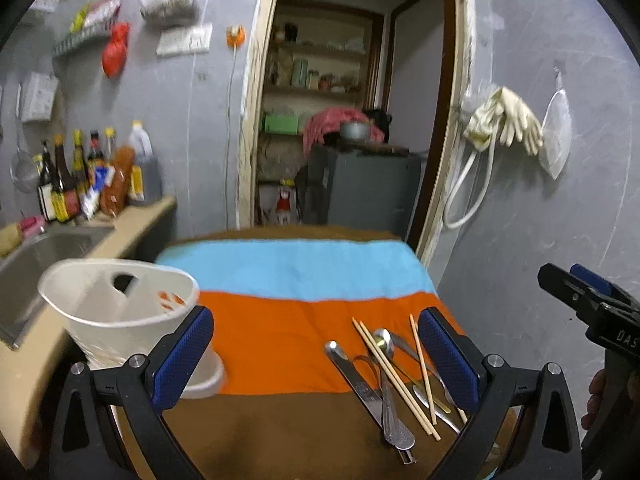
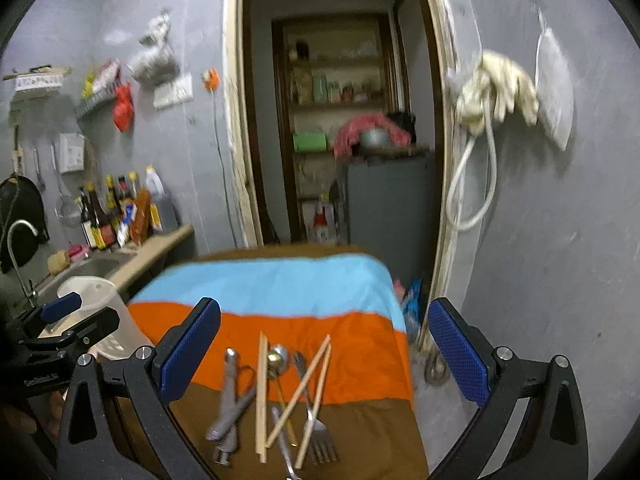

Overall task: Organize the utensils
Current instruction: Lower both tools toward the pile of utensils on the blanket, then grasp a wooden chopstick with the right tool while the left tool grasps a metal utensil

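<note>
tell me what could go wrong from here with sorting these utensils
1. The chopsticks lie crossed over the spoon and fork, so grabbing one may drag the others.
2. The pile sits near the table's front edge on a loose cloth; a nudge might push pieces off.
3. The white holder stands at the table's left edge, so a bump from the left gripper could tip it.

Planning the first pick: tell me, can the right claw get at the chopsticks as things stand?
Probably yes: the right claw is open above the chopsticks, which lie atop the pile, nothing over them.
</note>
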`<state>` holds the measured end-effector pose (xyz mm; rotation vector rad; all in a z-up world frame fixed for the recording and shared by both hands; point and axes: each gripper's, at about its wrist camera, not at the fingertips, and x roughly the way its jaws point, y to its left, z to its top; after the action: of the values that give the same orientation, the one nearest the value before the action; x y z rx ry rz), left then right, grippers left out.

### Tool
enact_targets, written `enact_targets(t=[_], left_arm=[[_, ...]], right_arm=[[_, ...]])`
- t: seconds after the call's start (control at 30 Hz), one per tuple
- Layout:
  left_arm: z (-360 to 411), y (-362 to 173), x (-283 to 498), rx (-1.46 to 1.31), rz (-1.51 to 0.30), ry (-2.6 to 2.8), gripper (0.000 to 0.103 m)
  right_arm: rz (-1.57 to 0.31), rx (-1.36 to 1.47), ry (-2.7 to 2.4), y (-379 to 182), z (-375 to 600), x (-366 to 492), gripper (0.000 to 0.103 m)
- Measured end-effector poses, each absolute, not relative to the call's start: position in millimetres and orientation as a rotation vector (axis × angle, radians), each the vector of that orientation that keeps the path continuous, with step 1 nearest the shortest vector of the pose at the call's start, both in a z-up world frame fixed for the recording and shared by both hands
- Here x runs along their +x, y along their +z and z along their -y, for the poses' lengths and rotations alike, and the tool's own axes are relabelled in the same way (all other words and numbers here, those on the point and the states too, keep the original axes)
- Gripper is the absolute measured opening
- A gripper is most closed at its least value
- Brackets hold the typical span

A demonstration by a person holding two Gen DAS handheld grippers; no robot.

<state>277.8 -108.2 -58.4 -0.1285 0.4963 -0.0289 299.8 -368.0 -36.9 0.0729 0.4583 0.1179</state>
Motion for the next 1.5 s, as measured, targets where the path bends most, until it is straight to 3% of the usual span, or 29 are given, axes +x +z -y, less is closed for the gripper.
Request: enact_targets(t=[0.37,0.47,0.53,0.67,0.8,0.97,1.03,1.23,1.5], left_arm=[[118.3,-120.3,343.1,-0.149,-0.681,-0.033,0.102],[115.9,-132.8,356.4,-0.187,-0.731,-0.044,0.098],[115.6,-139.9,364.2,-0.215,-0.767,-0.05,0.088],[112.3,-157.4,376.5,-0.289,-0.837,-0.093,0.071],[114.2,-172.4,384.6,-0.356,-0.9,-0.157,0.05],[117.4,-183.0,393.7,-0.422,-0.946,-0.195,0.033],[118.1,-187.2,396.8,-0.434,-0.968,-0.198,0.022],[115.3,-192.0,405.8,-0.513,-1.003,-0.207,0.019],[116.6,-197.0,417.7,-0.551,-1.052,-0.228,0.019]], right_arm=[[-0.701,0.118,0.158,-124.0,366.0,371.2,0.101],[-0.754,0.145,0.173,-146.4,361.1,385.0,0.093],[-0.787,0.155,0.183,-161.0,358.0,392.0,0.077],[-0.849,0.177,0.193,-185.1,352.9,402.9,0.069],[-0.894,0.205,0.214,-198.8,352.3,407.1,0.05],[-0.924,0.226,0.236,-206.4,356.7,408.1,0.044],[-0.935,0.226,0.246,-208.3,356.0,408.6,0.041],[-0.965,0.215,0.268,-211.8,354.4,409.3,0.034],[-1.018,0.222,0.272,-218.4,353.1,413.8,0.033]])
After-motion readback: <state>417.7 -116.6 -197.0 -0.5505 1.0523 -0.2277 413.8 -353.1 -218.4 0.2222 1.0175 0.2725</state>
